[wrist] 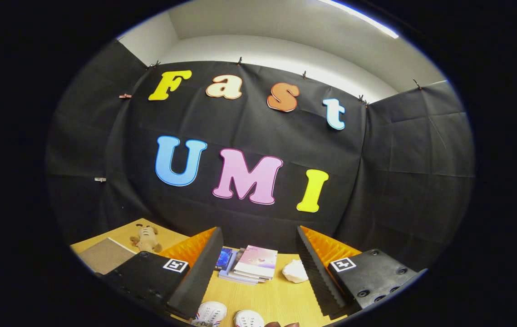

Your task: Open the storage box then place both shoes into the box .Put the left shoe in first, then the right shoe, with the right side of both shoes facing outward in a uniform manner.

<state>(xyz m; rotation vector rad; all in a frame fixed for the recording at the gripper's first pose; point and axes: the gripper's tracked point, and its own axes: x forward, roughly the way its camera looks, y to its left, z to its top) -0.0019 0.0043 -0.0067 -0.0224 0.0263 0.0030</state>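
My gripper [258, 268] is held high above the wooden table [276, 295], its two fingers spread wide apart with nothing between them, so it is open. Low between the fingers, close beneath me, the toes of two white shoes show side by side: one shoe [210, 313] with red and blue stripes on the left, the other shoe [248, 319] just to its right. Only their front ends are visible. A small dark-brown edge lies right of the second shoe; I cannot tell what it is.
Beyond the shoes, a stack of books [251, 264] lies near the cloth wall. A crumpled white wad [294, 271] sits to its right. Left of the fingers are a stuffed toy [146, 239] and a flat brown board [104, 255].
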